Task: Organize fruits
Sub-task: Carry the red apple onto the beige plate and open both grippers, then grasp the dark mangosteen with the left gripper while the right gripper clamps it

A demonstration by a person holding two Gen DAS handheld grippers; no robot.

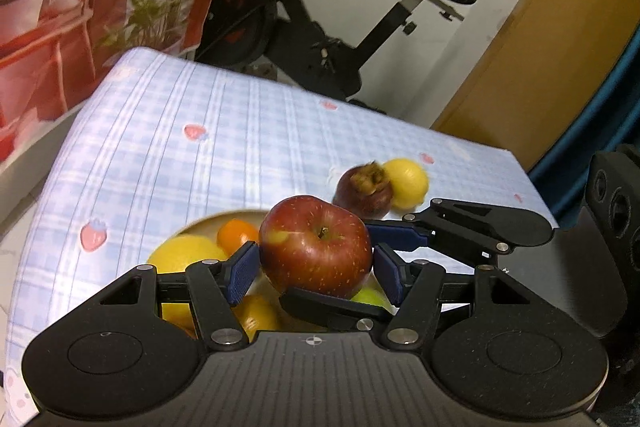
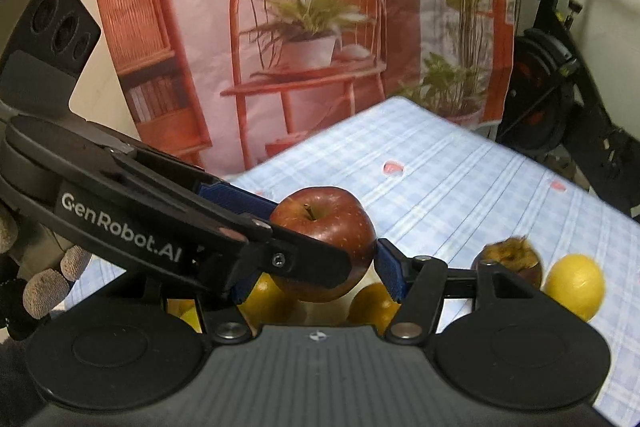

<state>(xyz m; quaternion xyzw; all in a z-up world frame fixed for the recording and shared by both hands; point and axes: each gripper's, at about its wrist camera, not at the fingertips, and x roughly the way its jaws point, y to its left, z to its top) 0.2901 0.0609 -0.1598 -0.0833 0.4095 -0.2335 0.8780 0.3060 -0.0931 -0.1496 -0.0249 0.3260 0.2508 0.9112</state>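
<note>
A red apple (image 1: 316,247) (image 2: 326,243) is held above a pale bowl (image 1: 208,223) of yellow and orange fruits. My left gripper (image 1: 316,269) has its blue pads against both sides of the apple. My right gripper (image 2: 312,273) also has its blue pads against the apple, crossing the left one. A yellow lemon (image 1: 176,259) and an orange (image 1: 236,235) lie in the bowl under the apple. A dark mangosteen (image 1: 364,191) (image 2: 510,261) and a lemon (image 1: 408,183) (image 2: 576,285) lie on the cloth beside the bowl.
The table (image 1: 180,147) has a blue checked cloth with strawberry prints. An exercise bike (image 1: 320,27) stands behind it. A printed backdrop (image 2: 300,27) hangs at the far side. The table's right edge (image 1: 532,183) is close to the loose fruits.
</note>
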